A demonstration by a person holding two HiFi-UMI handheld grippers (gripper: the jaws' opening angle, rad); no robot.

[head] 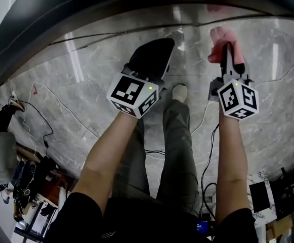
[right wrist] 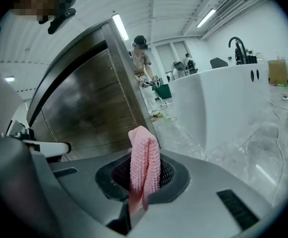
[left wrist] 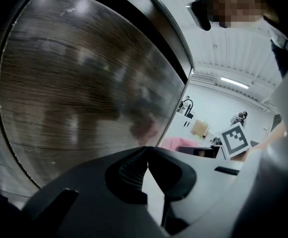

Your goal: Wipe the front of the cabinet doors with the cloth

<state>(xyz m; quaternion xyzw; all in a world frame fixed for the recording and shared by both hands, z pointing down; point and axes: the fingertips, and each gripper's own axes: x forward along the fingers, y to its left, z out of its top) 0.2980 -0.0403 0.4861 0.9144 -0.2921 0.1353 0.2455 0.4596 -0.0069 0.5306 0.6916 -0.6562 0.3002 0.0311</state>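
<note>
Right hand-held gripper [right wrist: 143,185] pinches the pink cloth [right wrist: 144,155], upright between its jaws, near the cabinet door [right wrist: 89,108]. Left hand-held gripper [left wrist: 145,165] faces the door with jaws together, holding nothing.

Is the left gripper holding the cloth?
No, the left gripper is shut on nothing; the pink cloth sits pinched in the right gripper.

The head view looks steeply down from above on the left gripper [head: 159,47], the right gripper [head: 226,52] and the marble floor [head: 86,85]. Each gripper view looks along its own jaws. The left one is very near the cabinet door [left wrist: 84,93], and the right one sees the same door farther off at its left, past the cloth [right wrist: 144,157].
</note>
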